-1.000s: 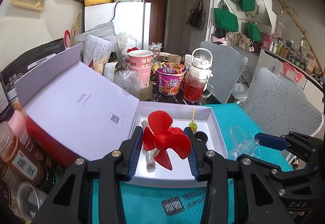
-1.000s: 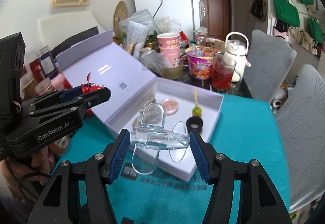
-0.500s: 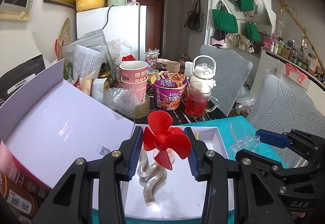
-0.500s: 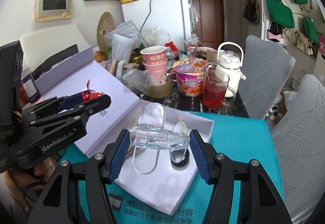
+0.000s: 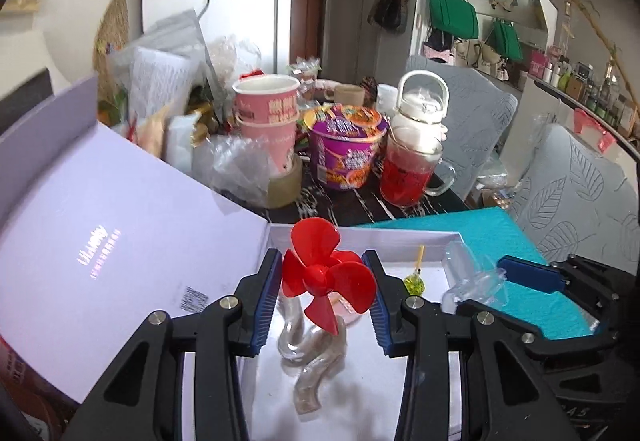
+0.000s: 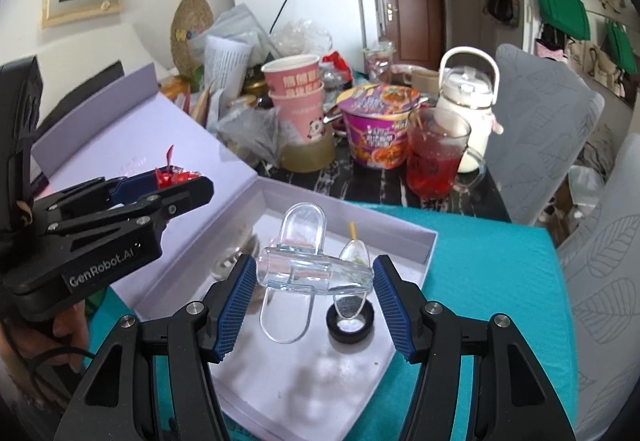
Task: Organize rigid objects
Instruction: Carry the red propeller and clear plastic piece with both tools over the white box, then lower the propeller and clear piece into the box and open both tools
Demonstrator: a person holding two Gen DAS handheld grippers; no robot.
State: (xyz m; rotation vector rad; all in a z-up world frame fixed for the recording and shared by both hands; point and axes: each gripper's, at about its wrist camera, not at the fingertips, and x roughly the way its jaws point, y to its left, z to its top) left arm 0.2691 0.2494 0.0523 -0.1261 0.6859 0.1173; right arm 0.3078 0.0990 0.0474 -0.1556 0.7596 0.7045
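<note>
A red propeller [image 5: 328, 277] is clamped between the blue pads of the left gripper [image 5: 324, 295] and held above the open white box [image 6: 424, 245]. A clear plastic airplane [image 6: 310, 269] is gripped across its body by the right gripper [image 6: 316, 297], also above the box. Inside the box, a black ring [image 6: 350, 323] and a curved clear piece [image 5: 308, 365] are seen lying on its floor.

The left tongs [image 5: 323, 301] clamp a red propeller [image 5: 326, 277] over the white box [image 5: 360, 237]. A clear curved piece [image 5: 308, 357] lies below them; the right tongs [image 5: 496, 291], alongside, grip a clear plastic part [image 5: 466, 277].
</note>
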